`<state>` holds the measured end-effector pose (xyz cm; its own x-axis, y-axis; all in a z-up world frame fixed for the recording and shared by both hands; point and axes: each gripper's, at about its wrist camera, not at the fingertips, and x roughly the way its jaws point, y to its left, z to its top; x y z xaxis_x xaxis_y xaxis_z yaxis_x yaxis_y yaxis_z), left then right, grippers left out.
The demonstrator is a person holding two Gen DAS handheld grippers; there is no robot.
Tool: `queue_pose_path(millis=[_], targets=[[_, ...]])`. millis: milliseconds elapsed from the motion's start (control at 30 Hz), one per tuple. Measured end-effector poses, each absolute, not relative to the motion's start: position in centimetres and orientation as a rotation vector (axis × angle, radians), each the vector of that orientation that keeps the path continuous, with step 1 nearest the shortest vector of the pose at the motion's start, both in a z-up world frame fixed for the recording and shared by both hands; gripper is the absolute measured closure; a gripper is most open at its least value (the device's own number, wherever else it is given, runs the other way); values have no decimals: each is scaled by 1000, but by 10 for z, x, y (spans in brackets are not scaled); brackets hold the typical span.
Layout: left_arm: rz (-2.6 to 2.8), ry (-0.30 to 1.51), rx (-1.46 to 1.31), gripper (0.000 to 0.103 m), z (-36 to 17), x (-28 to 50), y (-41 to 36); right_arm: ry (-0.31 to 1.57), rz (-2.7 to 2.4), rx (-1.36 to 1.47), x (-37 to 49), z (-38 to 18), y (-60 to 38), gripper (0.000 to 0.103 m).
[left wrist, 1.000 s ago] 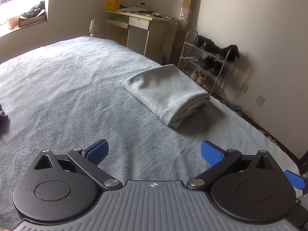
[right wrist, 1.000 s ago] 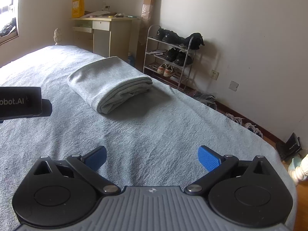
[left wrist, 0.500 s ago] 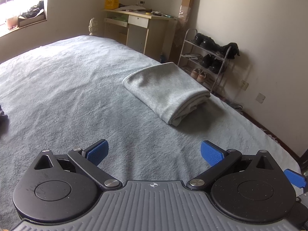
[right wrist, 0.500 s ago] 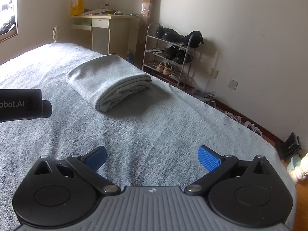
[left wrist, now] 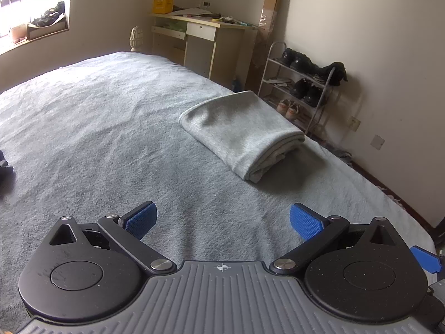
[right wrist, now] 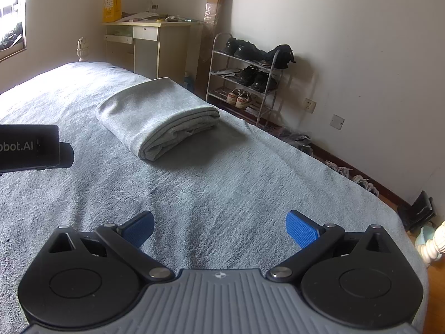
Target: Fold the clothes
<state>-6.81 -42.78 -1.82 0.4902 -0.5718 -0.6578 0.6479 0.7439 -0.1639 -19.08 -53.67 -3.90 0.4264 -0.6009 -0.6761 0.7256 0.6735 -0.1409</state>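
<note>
Now the folded grey garment (left wrist: 242, 128) lies flat near the right edge of the bed (left wrist: 97, 117), on the side by the shoe rack (left wrist: 303, 89), likely set there to keep the middle free. Both the left gripper (left wrist: 222, 218) and right gripper (right wrist: 219, 226) hang above the blanket with fingers spread wide, holding nothing. Something dark (left wrist: 5, 162) peeks in at the bed's left edge, maybe more clothes; I can't tell.
</note>
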Motion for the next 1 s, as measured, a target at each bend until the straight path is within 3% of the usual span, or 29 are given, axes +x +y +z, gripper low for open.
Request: queue_pose_path(millis=[1000], targets=[[-738,774,116,0,-22,-66,-430,775,-838,187,-192,-43,-536,0]])
